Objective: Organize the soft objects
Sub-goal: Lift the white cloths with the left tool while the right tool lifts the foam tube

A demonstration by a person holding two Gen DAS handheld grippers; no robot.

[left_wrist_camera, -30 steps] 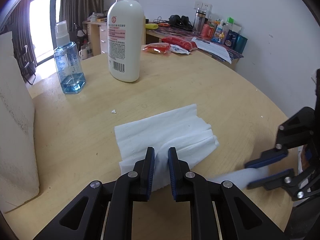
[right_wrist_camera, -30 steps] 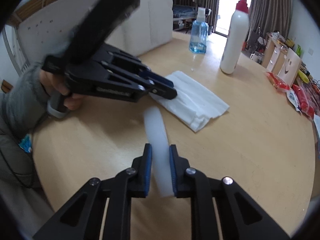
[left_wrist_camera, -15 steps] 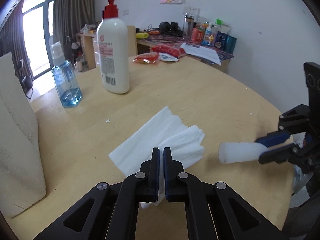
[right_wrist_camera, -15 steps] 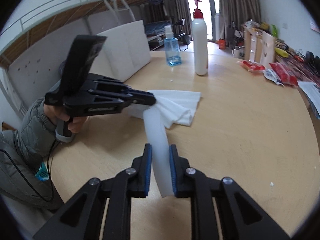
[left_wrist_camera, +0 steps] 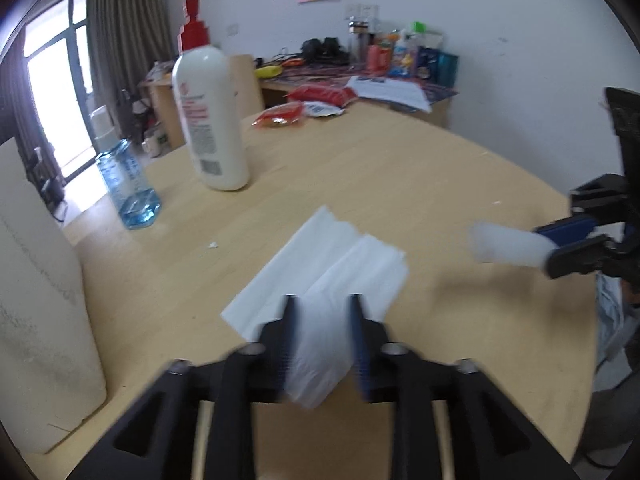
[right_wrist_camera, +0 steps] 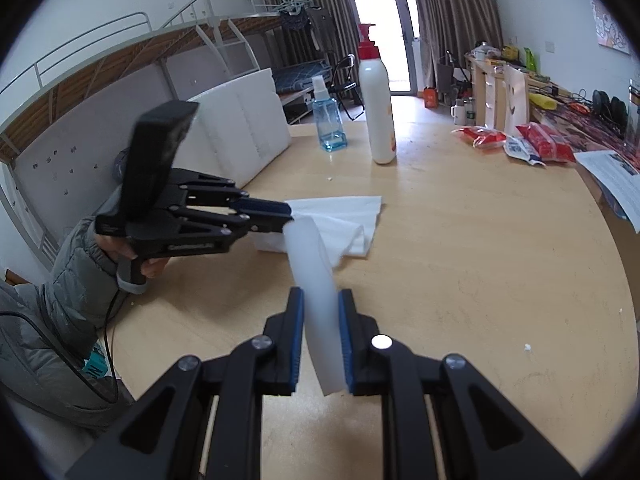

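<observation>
wooden table (left_wrist_camera: 400, 184) – left gripper (left_wrist_camera: 322, 336) just opened round tissue (left_wrist_camera: 320, 264).

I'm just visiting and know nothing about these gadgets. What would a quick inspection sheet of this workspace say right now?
Surface: round wooden table, a few white crumbs.
Job's things: white paper towel lying rumpled on the table; white foam strip held above it.
Clutter: lotion pump bottle, blue spray bottle, red snack packets, papers.
Grippers: left gripper has just been opening, towel fold between its jaws; right gripper shut on the strip.
Cables: one black cable beside the grey sleeve.
Surroundings: bunk bed, white foam blocks, cluttered desk, curtains.
</observation>
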